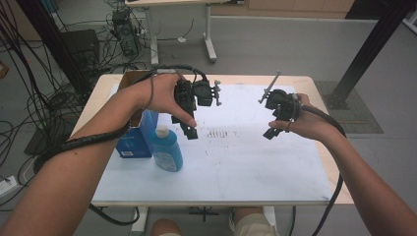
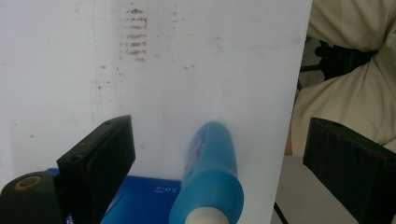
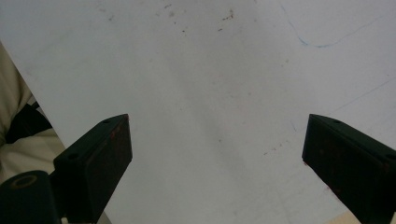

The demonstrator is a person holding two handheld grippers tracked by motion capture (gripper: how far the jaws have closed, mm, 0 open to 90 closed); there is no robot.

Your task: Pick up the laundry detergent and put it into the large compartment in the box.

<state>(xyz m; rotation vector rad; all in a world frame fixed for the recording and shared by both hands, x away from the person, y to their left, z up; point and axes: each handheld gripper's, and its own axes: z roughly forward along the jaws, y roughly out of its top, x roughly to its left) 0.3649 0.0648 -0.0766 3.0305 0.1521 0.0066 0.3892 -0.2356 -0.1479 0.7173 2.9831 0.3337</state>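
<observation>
Blue bottle upright at desk left, touching blue box | left tool wide open, empty, above bottle | right tool wide open, empty | step: approach | next: lower, close on bottle

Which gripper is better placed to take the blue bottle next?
Probably the left. The left gripper hangs open right beside the bottle, which shows between its jaws in its own view. The right gripper, also open, is far across the table over bare surface.
</observation>
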